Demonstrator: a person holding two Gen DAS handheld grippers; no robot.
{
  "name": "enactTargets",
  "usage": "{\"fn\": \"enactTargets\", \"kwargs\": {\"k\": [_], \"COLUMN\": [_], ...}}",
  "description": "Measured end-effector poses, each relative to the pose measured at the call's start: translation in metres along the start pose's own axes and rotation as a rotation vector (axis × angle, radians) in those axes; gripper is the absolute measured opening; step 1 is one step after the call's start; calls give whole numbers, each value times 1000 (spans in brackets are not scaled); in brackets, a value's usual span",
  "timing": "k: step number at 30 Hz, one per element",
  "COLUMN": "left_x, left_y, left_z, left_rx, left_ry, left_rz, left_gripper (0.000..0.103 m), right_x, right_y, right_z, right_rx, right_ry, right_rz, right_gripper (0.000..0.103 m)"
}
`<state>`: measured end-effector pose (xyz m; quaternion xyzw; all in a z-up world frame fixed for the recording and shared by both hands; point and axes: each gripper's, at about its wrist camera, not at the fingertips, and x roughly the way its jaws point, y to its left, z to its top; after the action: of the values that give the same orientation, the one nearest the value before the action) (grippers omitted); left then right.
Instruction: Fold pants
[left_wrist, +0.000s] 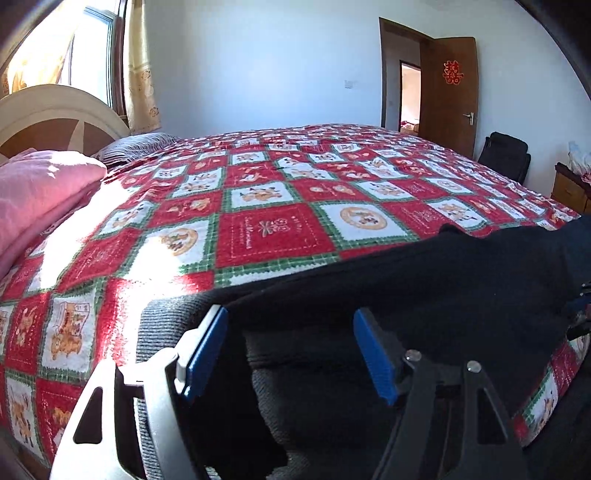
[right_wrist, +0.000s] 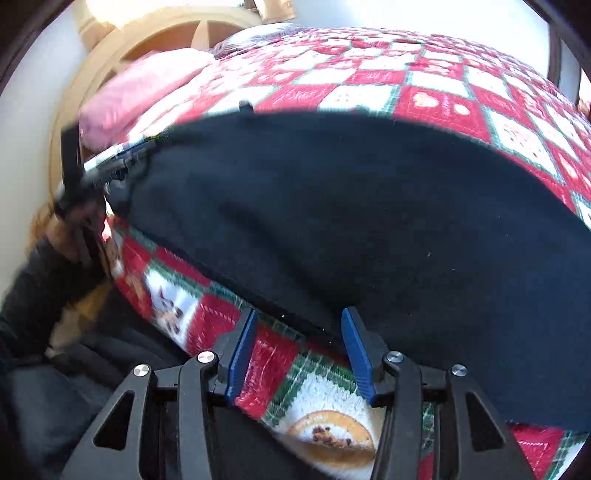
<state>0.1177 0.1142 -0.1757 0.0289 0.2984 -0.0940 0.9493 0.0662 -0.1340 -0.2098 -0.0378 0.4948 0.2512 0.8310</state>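
- Left wrist view: we see our left gripper (left_wrist: 290, 350) low over the near edge of the bed, its blue pads (left_wrist: 373, 354) standing well apart with nothing pinched between them.
- Below and between those pads lies the waistband end of the black pants (left_wrist: 424, 280); the ribbed band (left_wrist: 162, 325) looks grey where the sun strikes it.
- The pants spread across the red, white and green checked bedspread (left_wrist: 273, 232), along the edge of the bed nearest us.
- A pink quilt (left_wrist: 40, 188) sits at the left by the cream headboard (left_wrist: 55, 107), with a striped pillow (left_wrist: 136, 146) behind it.
- At the far side a brown door (left_wrist: 448, 92) stands open, carrying a red paper emblem (left_wrist: 453, 72).
- In the right wrist view, our right gripper (right_wrist: 299, 350) hangs over the bedspread (right_wrist: 325, 398) at the hem of the pants (right_wrist: 332, 206), jaws about half parted.
- The right-hand pad (right_wrist: 356, 354) seems to rest at the cloth's edge, while the left-hand pad is over the bedspread; we see nothing clamped.
- The picture is blurred at the left, but we can make out the left gripper (right_wrist: 118, 162) at the far end of the pants, and a hand (right_wrist: 74, 221) in a dark sleeve behind it.
- The pants lie flat as one broad dark band between our two tools.
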Motion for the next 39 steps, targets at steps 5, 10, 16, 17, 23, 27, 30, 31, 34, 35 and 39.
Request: {"fn": "enactTargets", "kwargs": {"k": [5,10,16,17,23,27,30,31,34,35,39], "left_x": [-10,-27,7,4,0,1,1,2,1,0,-7], "left_y": [9,13,53,59,55,37,23,22,40,51,66], "left_z": [7,16,-4,-7,-6,0,0,-2,-4,-5,-4], "left_rx": [-73,-87,-237,-267,-285,-199,-158,-165,-289,-332,-367], "left_ry": [-10,-97,63,32,35,59,52,58,56,54,37], "left_rz": [-81,13,47,23,-5,103,163,134,30,-6,-54], "left_gripper": [76,102,80,80,53,45,44,41,28,22,21], "right_x": [-16,-31,-31,-31,-30,-29,-31,-31,-32,-33,-39], "right_y": [5,-13,-14,-13,-13,-14,-14,-14,-15,-16,-18], "right_z": [-1,-2,-1,-1,-3,-4,-4,-4,-4,-4,-3], "right_rx": [-3,50,54,49,43,42,32,31,34,36,45], "right_ry": [-22,-75,-90,-95,-108,-113,-121,-122,-126,-128,-157], "right_rz": [28,10,-19,-23,-30,-45,-68,-73,-77,-80,-92], "right_gripper": [50,50,50,50,50,50,50,50,50,50,50]}}
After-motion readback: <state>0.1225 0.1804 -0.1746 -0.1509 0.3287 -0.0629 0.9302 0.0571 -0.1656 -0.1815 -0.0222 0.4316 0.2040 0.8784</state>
